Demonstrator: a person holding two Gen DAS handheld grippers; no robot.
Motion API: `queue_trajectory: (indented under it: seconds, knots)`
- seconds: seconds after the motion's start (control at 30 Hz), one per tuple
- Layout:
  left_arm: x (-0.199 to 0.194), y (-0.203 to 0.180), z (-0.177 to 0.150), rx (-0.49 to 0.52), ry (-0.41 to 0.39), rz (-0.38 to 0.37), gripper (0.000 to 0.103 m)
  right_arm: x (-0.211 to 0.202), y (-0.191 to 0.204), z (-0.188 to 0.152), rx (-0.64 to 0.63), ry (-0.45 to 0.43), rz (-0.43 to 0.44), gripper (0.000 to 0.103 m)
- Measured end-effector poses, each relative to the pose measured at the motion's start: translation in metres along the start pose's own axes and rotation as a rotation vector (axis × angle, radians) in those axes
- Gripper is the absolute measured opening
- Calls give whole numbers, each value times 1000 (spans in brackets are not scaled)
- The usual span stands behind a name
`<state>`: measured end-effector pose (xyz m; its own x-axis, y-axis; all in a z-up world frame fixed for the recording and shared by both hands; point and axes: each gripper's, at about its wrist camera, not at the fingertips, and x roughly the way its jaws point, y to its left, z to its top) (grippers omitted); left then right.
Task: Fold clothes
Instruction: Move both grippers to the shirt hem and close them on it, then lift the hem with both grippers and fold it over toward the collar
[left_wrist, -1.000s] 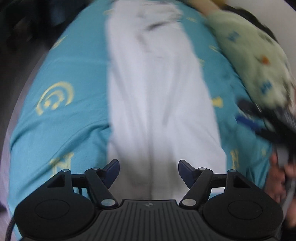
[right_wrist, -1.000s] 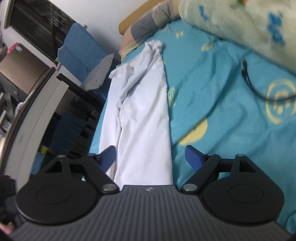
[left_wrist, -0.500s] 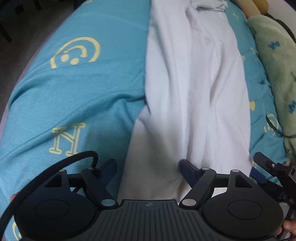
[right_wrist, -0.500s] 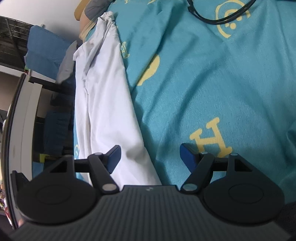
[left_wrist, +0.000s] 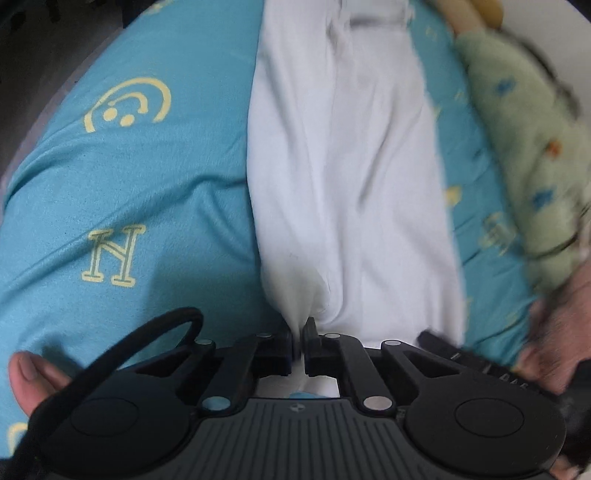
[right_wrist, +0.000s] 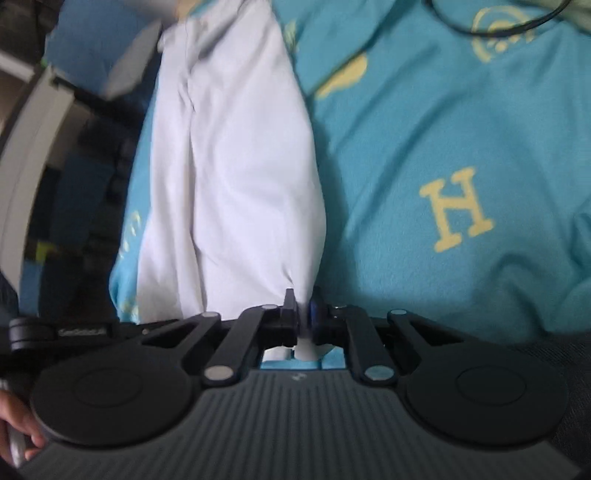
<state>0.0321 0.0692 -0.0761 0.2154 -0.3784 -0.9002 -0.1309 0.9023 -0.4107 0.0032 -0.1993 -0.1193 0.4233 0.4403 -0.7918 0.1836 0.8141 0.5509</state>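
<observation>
A long white garment (left_wrist: 351, 177) lies lengthwise on a teal bedsheet (left_wrist: 140, 192) printed with yellow letters and smileys. My left gripper (left_wrist: 298, 332) is shut on the near left corner of its hem, and the cloth bunches into the pinch. In the right wrist view the same white garment (right_wrist: 236, 155) stretches away from me. There my right gripper (right_wrist: 303, 306) is shut on the near right corner of the hem. The right gripper's body (left_wrist: 461, 354) and the hand holding it show at the lower right of the left wrist view.
A light green plush blanket (left_wrist: 532, 155) lies along the far side of the bed. A black cable (right_wrist: 491, 26) loops on the sheet at the top right. Beyond the bed's left edge stand a blue chair (right_wrist: 96, 44) and dark furniture (right_wrist: 55, 206).
Both grippers went from wide open over the hem to shut on its two near corners. The cloth now gathers into folds at each pinch.
</observation>
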Motion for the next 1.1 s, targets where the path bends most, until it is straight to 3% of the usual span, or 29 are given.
queue_trajectory:
  seconds: [0.17,0.27,0.4,0.5,0.63,0.77,0.87,1.1]
  knots:
    - [-78,14,-10,-146,-181,-269,4,-56,22,14,-36,-118,74,7]
    - [-122,5,-14,-163,-283,-361,4,-104,40,25,-86,-213,132,7]
    - [-159,2,-30,-172,-346,-438,4,-164,52,18,-127,-317,187,7]
    - [-169,6,-66,-187,-353,-449,4,-188,55,-1,-161,-360,181,7]
    - [-169,14,-115,-204,-356,-454,4,-190,36,-36,-139,-364,177,7]
    - [-155,25,-130,-231,-345,-446,4,-183,19,-53,-82,-360,188,7]
    - [-148,25,-108,-239,-342,-428,4,-177,23,-36,-77,-363,188,7]
    - [-123,-11,7,-143,-416,-312,4,-132,39,51,-78,-456,166,7]
